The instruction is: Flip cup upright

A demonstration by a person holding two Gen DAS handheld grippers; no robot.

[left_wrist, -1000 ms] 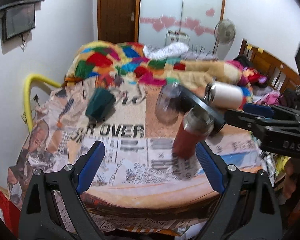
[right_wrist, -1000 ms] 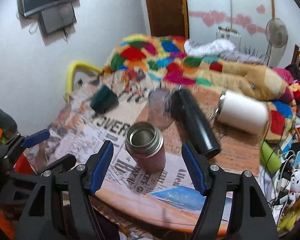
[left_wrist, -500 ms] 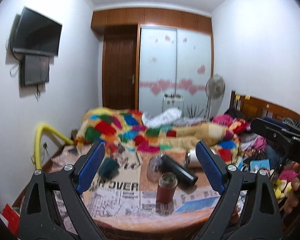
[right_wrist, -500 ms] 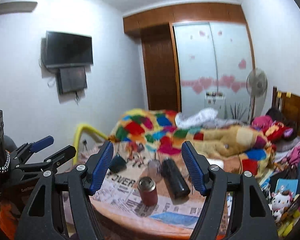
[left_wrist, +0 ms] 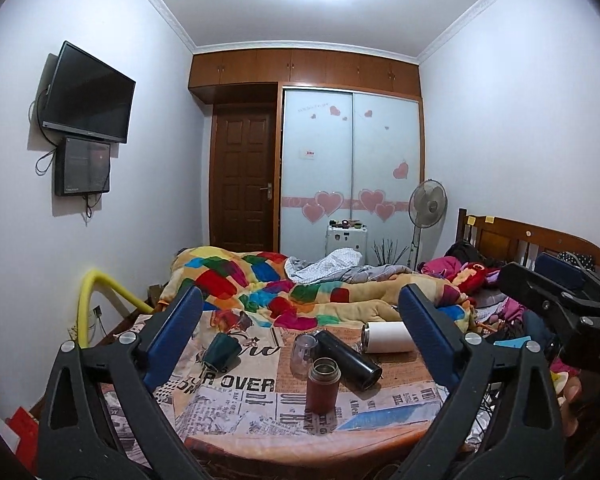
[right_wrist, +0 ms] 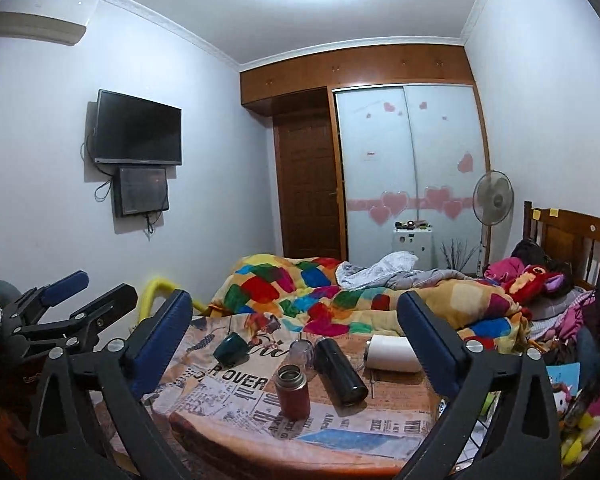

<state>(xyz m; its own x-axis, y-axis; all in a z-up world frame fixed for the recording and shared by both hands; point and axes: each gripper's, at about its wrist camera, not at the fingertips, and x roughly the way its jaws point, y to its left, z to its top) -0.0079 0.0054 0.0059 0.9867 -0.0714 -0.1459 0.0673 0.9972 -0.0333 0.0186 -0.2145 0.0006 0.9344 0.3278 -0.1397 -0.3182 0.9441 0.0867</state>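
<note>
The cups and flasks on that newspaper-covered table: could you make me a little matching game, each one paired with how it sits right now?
Things:
1. red flask
2. black flask
3. white tumbler
4. green cup

States:
A. lying on its side at the right of the group
B. tipped over at the left, on the printed paper
C. standing upright, mouth open to the ceiling
D. lying down in the middle, pointing toward the camera

Pairs: 1-C, 2-D, 3-A, 4-B

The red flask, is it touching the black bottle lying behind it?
Apart. The right wrist view shows newspaper between the upright red flask and the black bottle.
</note>
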